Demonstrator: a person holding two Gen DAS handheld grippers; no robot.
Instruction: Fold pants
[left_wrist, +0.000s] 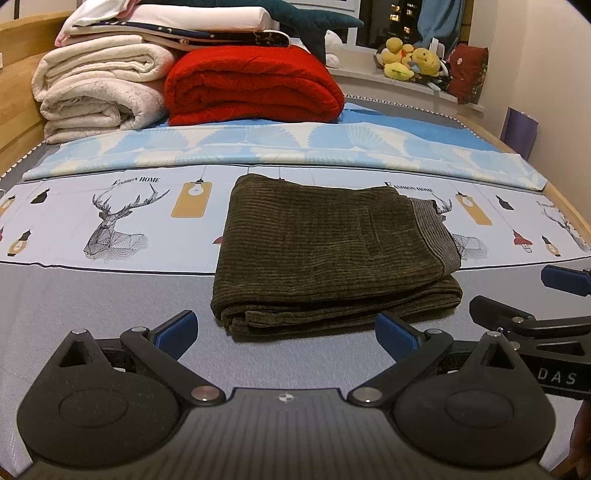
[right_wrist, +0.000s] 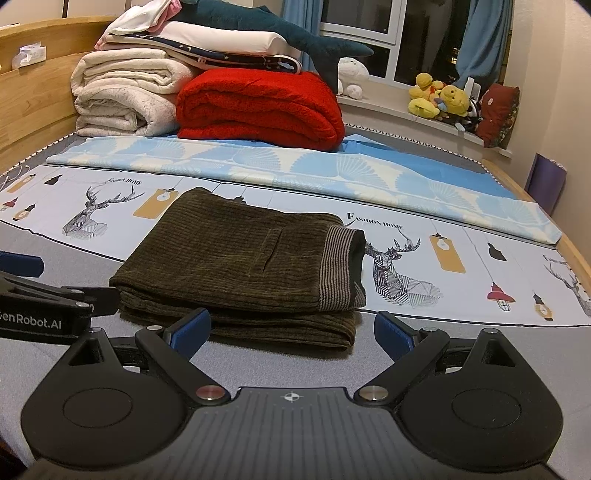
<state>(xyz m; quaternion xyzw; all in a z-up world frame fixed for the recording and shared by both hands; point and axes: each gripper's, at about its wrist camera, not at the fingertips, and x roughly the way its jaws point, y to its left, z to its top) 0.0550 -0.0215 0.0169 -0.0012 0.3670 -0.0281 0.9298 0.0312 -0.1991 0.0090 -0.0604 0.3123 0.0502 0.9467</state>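
Dark olive corduroy pants (left_wrist: 332, 251) lie folded into a compact rectangle on the bed, striped waistband at the right; they also show in the right wrist view (right_wrist: 243, 266). My left gripper (left_wrist: 286, 332) is open and empty, just in front of the pants' near folded edge. My right gripper (right_wrist: 291, 332) is open and empty, also just in front of the near edge, toward the waistband side. The right gripper also shows at the right edge of the left wrist view (left_wrist: 524, 295). The left gripper shows at the left edge of the right wrist view (right_wrist: 55, 284).
The bed (left_wrist: 110, 295) has a grey and deer-print sheet. A light blue folded sheet (left_wrist: 295, 147) lies behind the pants. A red blanket (left_wrist: 251, 85) and white blankets (left_wrist: 99, 88) are stacked at the back. Plush toys (left_wrist: 410, 59) sit on the windowsill.
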